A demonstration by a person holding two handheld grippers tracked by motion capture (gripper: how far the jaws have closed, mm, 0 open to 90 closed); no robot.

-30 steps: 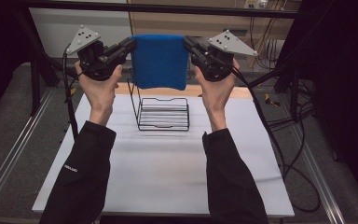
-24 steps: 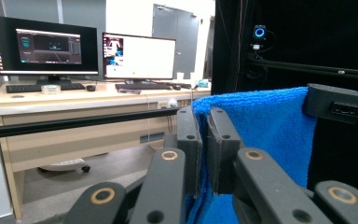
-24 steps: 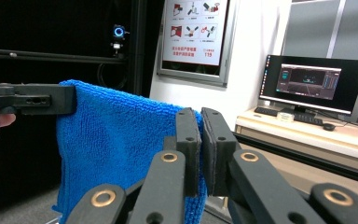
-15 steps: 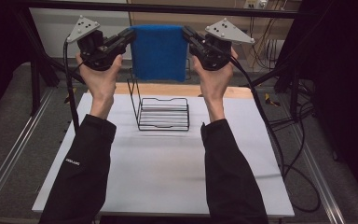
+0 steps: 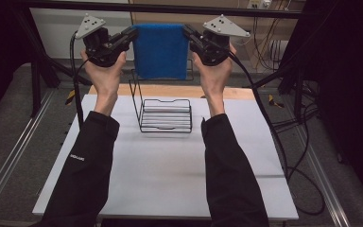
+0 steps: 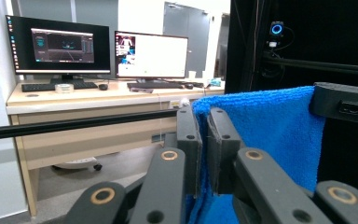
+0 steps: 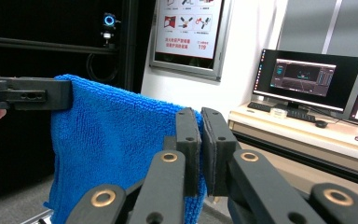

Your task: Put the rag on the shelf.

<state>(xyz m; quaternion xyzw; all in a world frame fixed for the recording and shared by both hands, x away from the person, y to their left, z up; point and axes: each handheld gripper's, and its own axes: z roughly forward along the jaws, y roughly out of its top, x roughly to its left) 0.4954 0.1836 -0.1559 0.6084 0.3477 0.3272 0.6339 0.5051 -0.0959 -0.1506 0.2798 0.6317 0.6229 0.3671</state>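
A blue towel [image 5: 161, 51] hangs spread in the air above the far side of the table. My left gripper [image 5: 133, 34] is shut on its top left corner, and my right gripper [image 5: 187, 32] is shut on its top right corner. In the left gripper view the towel [image 6: 270, 135] runs from my own pinched jaws to the other gripper at the right. In the right gripper view the towel [image 7: 116, 149] stretches from my jaws to the other gripper at the left. A black wire rack [image 5: 165, 115] stands on the table below the towel.
The white table top [image 5: 170, 179] reaches toward the near edge, with a wooden strip [image 5: 227, 91] along its far side. Cables [image 5: 264, 118] trail from both grippers. A black frame bar [image 5: 170, 8] crosses overhead. Desks with monitors [image 6: 102, 49] stand beyond.
Both hands have carried the stretched towel a little farther from the person, toward the top of the high view. Both grips have stayed shut on its corners.
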